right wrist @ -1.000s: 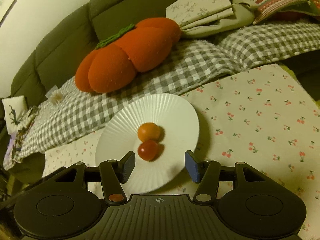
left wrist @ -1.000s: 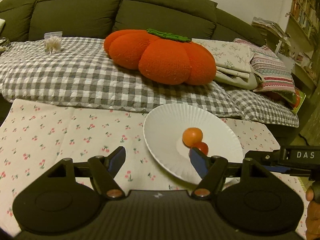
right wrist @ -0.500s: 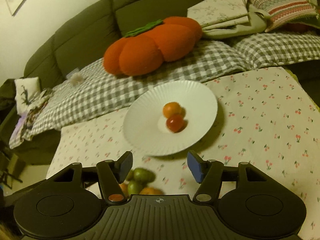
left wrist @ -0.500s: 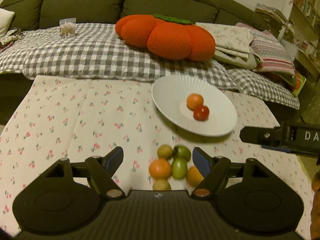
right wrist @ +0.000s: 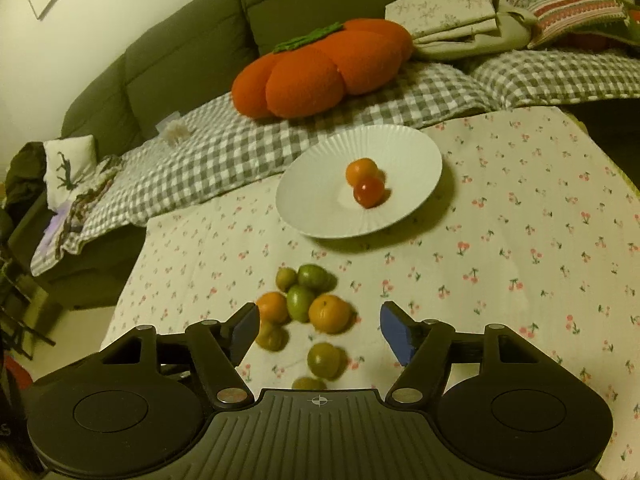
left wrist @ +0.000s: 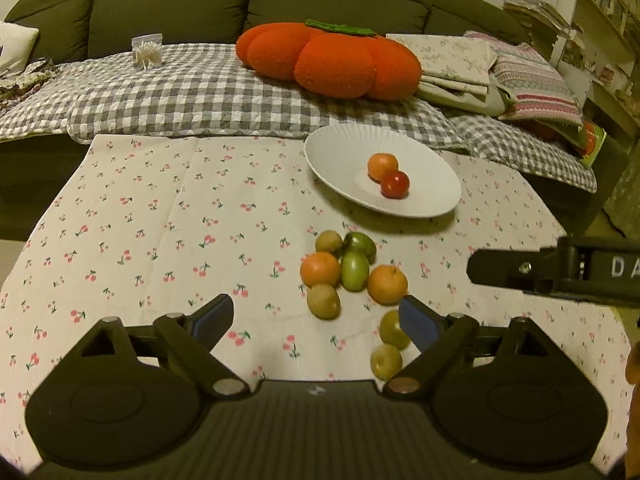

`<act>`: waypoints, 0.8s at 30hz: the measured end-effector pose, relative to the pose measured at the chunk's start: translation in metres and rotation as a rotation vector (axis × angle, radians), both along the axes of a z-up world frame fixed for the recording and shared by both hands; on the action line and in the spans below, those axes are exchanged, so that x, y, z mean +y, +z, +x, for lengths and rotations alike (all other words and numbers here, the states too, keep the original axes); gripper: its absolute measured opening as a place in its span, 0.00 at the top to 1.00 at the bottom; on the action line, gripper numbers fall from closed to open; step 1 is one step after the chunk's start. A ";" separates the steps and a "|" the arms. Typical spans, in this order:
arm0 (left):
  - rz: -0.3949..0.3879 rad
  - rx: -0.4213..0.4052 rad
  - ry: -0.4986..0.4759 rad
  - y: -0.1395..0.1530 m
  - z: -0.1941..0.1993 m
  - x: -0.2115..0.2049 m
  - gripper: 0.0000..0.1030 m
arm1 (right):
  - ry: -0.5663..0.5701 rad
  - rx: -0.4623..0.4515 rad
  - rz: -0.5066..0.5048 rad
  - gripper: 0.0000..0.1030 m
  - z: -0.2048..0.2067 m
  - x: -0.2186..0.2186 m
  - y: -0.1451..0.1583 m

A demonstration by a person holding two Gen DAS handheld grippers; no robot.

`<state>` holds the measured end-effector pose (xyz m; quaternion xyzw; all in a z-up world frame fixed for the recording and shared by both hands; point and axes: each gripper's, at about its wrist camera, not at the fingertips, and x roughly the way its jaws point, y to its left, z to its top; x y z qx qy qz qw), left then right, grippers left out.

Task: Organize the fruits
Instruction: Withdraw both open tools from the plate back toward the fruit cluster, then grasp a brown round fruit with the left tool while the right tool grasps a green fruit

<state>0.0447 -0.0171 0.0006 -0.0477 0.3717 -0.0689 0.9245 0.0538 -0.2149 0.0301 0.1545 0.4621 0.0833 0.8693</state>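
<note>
A white ribbed plate (left wrist: pixel 344 152) (right wrist: pixel 320 184) on the cherry-print tablecloth holds an orange fruit (left wrist: pixel 382 166) (right wrist: pixel 361 171) and a red tomato (left wrist: pixel 395 184) (right wrist: pixel 369 191). In front of it lies a loose cluster of several fruits: two oranges (left wrist: pixel 320 269) (right wrist: pixel 329 313), green ones (left wrist: pixel 354 270) (right wrist: pixel 300 302) and brownish ones (left wrist: pixel 323 301) (right wrist: pixel 324 360). My left gripper (left wrist: pixel 316 322) is open and empty, above the near side of the cluster. My right gripper (right wrist: pixel 316 328) is open and empty over the cluster; its body shows in the left wrist view (left wrist: pixel 560 276).
A sofa with a grey checked blanket (left wrist: pixel 200 92) runs behind the table, carrying a big orange pumpkin cushion (left wrist: pixel 332 60) (right wrist: pixel 320 68) and folded cloths (left wrist: pixel 460 68). Shelves (left wrist: pixel 600 20) stand at the far right. The table's edge drops off at left (right wrist: pixel 132 280).
Both grippers have drawn back from the plate toward the near side of the table. The loose fruit cluster has come into view beneath them. Both stay open.
</note>
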 end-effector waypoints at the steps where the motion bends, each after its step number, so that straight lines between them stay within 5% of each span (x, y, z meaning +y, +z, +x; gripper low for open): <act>1: 0.006 0.000 -0.004 -0.001 -0.002 -0.002 0.11 | 0.005 -0.002 -0.003 0.33 -0.002 0.000 0.001; 24: 0.021 -0.007 -0.133 -0.033 -0.015 -0.034 0.11 | 0.018 0.025 0.017 0.21 -0.001 -0.019 -0.020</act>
